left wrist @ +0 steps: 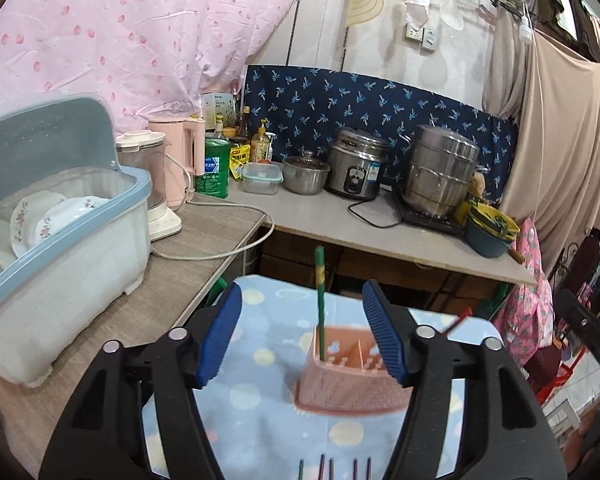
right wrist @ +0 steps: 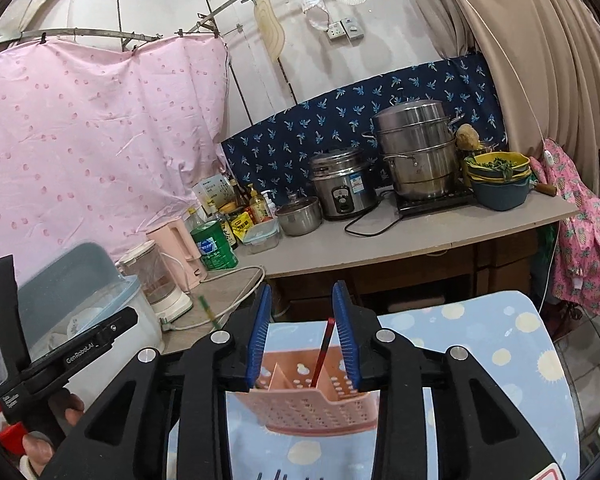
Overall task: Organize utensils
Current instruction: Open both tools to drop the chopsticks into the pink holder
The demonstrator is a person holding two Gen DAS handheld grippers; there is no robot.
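left wrist view: my left gripper (left wrist: 302, 330) spread wide, empty — green chopstick (left wrist: 320, 292) upright in pink holder (left wrist: 346, 376), left compartment.

right wrist view: my right gripper (right wrist: 302, 334) open around red chopstick (right wrist: 322, 354), right compartment. next, likely loose utensils at bottom edge.

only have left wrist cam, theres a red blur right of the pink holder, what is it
Observer: A red chopstick. In the right wrist view it leans in the pink holder, right of the divider.
Operator: is the right gripper clamped on it
Observer: No. The right gripper is open, and the stick rises between its spread fingers.
Operator: anything of my left side in that view
Observer: Yes, the left hand shows at lower left, wrapped round a black handle.
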